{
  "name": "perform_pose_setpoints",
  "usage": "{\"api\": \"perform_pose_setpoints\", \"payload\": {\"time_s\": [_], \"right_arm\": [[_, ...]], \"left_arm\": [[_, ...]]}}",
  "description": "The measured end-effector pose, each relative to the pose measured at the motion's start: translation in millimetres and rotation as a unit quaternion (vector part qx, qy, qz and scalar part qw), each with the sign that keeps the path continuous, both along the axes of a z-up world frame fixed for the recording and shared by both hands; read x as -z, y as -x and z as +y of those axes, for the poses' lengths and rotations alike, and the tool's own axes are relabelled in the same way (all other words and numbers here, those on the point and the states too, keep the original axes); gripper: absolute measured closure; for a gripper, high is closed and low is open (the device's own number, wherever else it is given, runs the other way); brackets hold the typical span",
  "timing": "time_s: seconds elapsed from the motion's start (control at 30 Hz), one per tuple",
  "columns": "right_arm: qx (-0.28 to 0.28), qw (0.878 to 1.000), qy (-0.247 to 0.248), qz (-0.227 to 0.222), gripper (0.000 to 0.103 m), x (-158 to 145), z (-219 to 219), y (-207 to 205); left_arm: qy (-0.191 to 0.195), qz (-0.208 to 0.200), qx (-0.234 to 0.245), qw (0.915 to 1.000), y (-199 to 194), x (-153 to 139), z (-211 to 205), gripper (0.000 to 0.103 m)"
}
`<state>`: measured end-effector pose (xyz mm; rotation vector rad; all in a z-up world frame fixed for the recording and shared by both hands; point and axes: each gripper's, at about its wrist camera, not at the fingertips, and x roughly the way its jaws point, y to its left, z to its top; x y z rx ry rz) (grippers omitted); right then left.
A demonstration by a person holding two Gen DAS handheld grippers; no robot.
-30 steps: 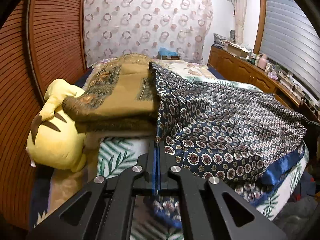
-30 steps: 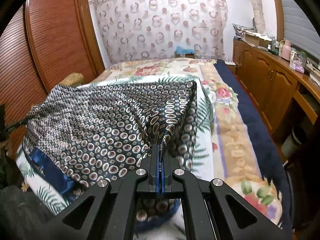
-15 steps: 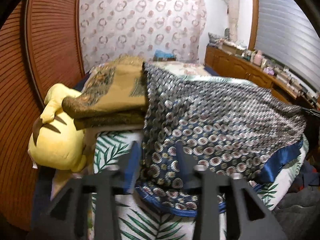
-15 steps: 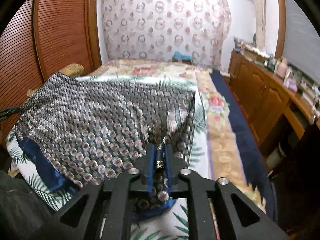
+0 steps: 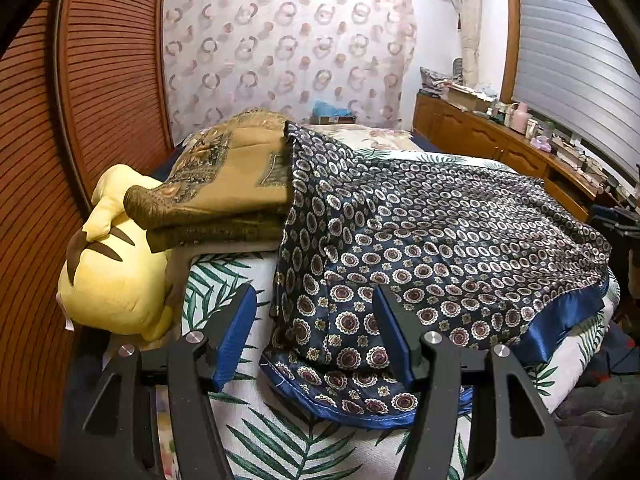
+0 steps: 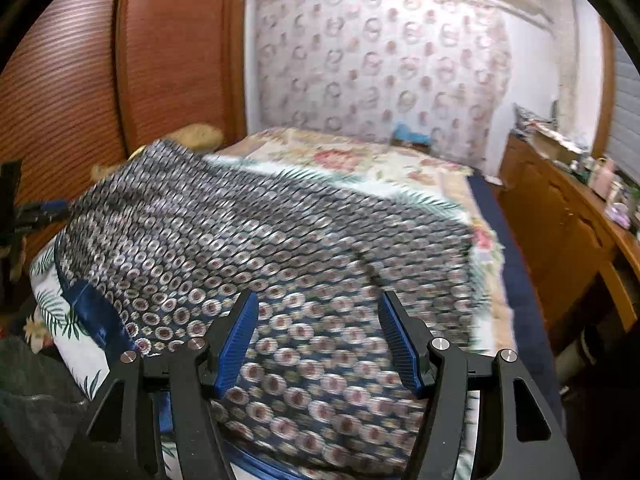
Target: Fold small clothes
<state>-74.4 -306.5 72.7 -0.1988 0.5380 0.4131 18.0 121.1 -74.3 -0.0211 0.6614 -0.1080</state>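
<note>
Satin garment (image 5: 420,248) lies rumpled, seemingly flat; left gripper (image 5: 316,336), right gripper (image 6: 318,338) gape, empty.

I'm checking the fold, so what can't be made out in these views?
- Right wrist view: the dark blue patterned satin garment is motion-blurred; creases unreadable.
- Left wrist view: its near hem is partly hidden behind the open left gripper.
- Countertop items: too small.

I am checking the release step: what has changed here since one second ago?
Both grippers let go: the left gripper and right gripper, shut on the cloth before, now stand open. The cloth lies spread on the bed. The plush toy stayed.
</note>
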Motion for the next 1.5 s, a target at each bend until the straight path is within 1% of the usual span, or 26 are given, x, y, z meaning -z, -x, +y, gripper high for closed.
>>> {"api": "perform_pose_setpoints", "payload": {"time_s": [0.27, 0.33, 0.4, 0.63, 0.73, 0.8, 0.87, 0.93, 1.0, 1.1, 1.27, 1.33, 1.37, 1.4, 1.47, 1.5], "right_arm": [[-0.03, 0.998, 0.016, 0.051, 0.039, 29, 47, -32], [-0.036, 0.997, 0.024, 0.06, 0.039, 27, 58, -47], [-0.044, 0.996, 0.032, 0.066, 0.039, 32, 68, -57], [-0.054, 0.993, 0.054, 0.09, 0.038, 55, 89, -79], [-0.055, 0.993, 0.048, 0.092, 0.035, 55, 87, -79], [-0.061, 0.992, 0.048, 0.095, 0.026, 56, 88, -80], [-0.066, 0.992, 0.059, 0.094, 0.021, 58, 94, -78], [-0.066, 0.992, 0.058, 0.096, 0.019, 59, 93, -80], [-0.07, 0.991, 0.054, 0.1, 0.015, 58, 89, -80], [-0.076, 0.99, 0.06, 0.102, 0.011, 59, 93, -80], [-0.076, 0.99, 0.059, 0.103, 0.01, 59, 95, -81], [-0.076, 0.99, 0.059, 0.103, 0.01, 59, 94, -82], [-0.076, 0.99, 0.059, 0.103, 0.01, 59, 94, -82], [-0.076, 0.99, 0.059, 0.103, 0.009, 59, 94, -82], [-0.076, 0.99, 0.059, 0.103, 0.009, 58, 93, -81], [-0.076, 0.99, 0.059, 0.103, 0.009, 58, 93, -81]], "left_arm": [[-0.006, 0.015, -0.01, 0.9998, -1, 12, 2, 0.042], [-0.005, 0.017, -0.013, 0.9998, 0, 14, 4, 0.042], [-0.005, 0.019, -0.015, 0.9997, 0, 15, 4, 0.042], [-0.008, 0.022, -0.016, 0.9996, -1, 18, 5, 0.042], [-0.008, 0.025, -0.017, 0.9995, -2, 19, 6, 0.042], [-0.009, 0.027, -0.02, 0.9994, -3, 21, 7, 0.042], [-0.01, 0.029, -0.022, 0.9993, -3, 22, 7, 0.042], [-0.011, 0.031, -0.023, 0.9992, -4, 23, 7, 0.042], [-0.011, 0.033, -0.024, 0.9991, -5, 23, 7, 0.042], [-0.01, 0.038, -0.025, 0.9989, -6, 26, 8, 0.042], [0.001, 0.038, -0.029, 0.9988, -5, 28, 13, 0.042], [0.011, 0.039, -0.022, 0.9989, -4, 29, 14, 0.045], [0.018, 0.04, -0.019, 0.9989, -4, 29, 15, 0.051], [0.028, 0.042, -0.014, 0.9986, -5, 29, 16, 0.053], [0.038, 0.043, -0.013, 0.9983, -6, 28, 16, 0.053], [0.038, 0.044, -0.015, 0.9982, -7, 28, 16, 0.057]]}}
